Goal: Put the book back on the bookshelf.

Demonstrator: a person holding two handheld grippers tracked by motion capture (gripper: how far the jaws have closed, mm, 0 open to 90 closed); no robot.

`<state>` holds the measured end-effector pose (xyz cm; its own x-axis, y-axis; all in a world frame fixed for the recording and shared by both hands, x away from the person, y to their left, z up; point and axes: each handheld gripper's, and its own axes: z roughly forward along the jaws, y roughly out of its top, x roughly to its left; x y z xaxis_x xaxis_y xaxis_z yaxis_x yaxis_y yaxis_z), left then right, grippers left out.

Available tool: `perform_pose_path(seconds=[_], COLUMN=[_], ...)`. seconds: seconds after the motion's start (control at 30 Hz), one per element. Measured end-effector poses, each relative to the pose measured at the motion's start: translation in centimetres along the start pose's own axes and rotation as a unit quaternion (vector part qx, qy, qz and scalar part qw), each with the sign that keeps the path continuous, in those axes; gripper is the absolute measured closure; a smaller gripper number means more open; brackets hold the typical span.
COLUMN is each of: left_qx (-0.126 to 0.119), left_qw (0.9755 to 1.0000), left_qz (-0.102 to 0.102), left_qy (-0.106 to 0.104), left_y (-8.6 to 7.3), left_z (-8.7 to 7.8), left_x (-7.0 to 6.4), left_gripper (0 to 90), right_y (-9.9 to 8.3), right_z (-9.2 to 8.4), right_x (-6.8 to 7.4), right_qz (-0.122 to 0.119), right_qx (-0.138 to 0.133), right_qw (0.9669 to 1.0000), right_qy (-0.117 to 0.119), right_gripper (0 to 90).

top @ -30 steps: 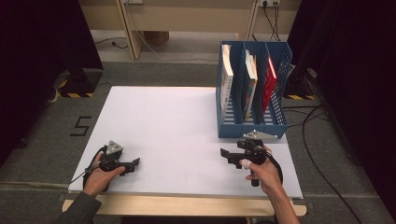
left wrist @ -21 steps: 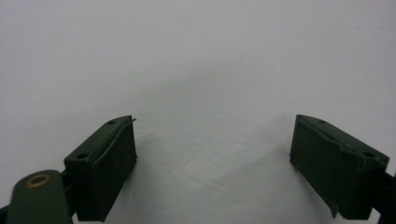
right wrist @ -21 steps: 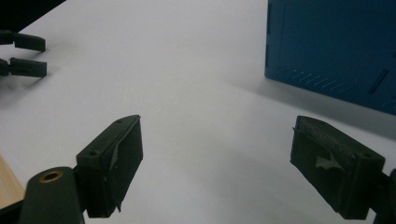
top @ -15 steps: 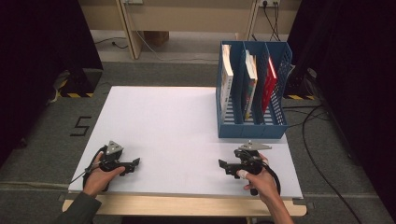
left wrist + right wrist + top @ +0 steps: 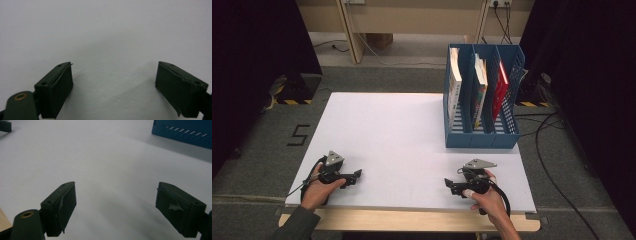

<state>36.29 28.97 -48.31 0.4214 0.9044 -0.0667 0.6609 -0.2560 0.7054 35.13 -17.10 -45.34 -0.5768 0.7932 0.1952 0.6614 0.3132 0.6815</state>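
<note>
White table surface [image 5: 412, 145]: bare sheet across the working area; both grippers sit near its front edge, well apart from each other.
Left gripper [image 5: 354, 175]: at the front left of the table, held low in the person's left hand [image 5: 319, 182], pointing toward the middle; fingers [image 5: 58, 87] released and spread wide, nothing between them but bare sheet.
Right gripper [image 5: 448, 184]: at the front right, in the right hand [image 5: 484, 197], pointing toward the left one; fingers [image 5: 62, 205] likewise released, with only table surface in the gap.
Blue file rack [image 5: 482, 95]: at the back right of the table, three upright compartments, its front wall nearest the right gripper of the two; its lower corner shows at the top right of the right gripper view [image 5: 185, 131].
Books: white-spined book [image 5: 455, 82] in the left compartment, multicoloured book [image 5: 481, 87] in the middle, red book [image 5: 501, 92] in the right; all stand on edge, leaning slightly.
Step in hand (judged): a rest pose with both tools empty; any work on the rack would fall to the right gripper.
Advice: lift clear of the sheet before travelling, approach the chosen book from above its top edge, and keep the fingers spread until they straddle the spine, since neighbouring dividers leave little room.
</note>
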Motion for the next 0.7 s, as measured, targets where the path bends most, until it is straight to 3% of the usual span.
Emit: perform_pose_path(seconds=[0.13, 0.27, 0.3, 0.4, 0.47, 0.7], left_qx=[0.0, 0.0, 0.0, 0.0, 0.0, 0.0], left_qw=[1.0, 1.0, 1.0, 1.0, 1.0, 1.0], left_qz=[0.0, 0.0, 0.0, 0.0, 0.0, 0.0], left_qy=[0.0, 0.0, 0.0, 0.0, 0.0, -0.001], left_y=[0.0, 0.0, 0.0, 0.0, 0.0, 0.0], left_z=[0.0, 0.0, 0.0, 0.0, 0.0, 0.0], left_x=[0.0, 0.0, 0.0, 0.0, 0.0, 0.0], left_gripper=[13.7, 13.7, 13.7, 13.7, 13.7, 13.7], right_y=[-0.4, -1.0, -1.1, -1.2, -1.6, -1.9], right_z=[0.6, 1.1, 1.3, 1.3, 1.5, 1.5], right_x=[0.3, 0.4, 0.7, 0.9, 1.3, 1.3], right_qz=[-0.023, -0.02, -0.039, -0.046, -0.065, -0.063], right_qx=[0.012, 0.018, 0.017, 0.016, 0.007, -0.001], right_qw=[0.9996, 0.9995, 0.9988, 0.9983, 0.9968, 0.9969], right_qy=[-0.015, -0.017, -0.026, -0.032, -0.047, -0.047], right_gripper=[17.3, 14.9, 15.7, 15.2, 14.7, 14.2])
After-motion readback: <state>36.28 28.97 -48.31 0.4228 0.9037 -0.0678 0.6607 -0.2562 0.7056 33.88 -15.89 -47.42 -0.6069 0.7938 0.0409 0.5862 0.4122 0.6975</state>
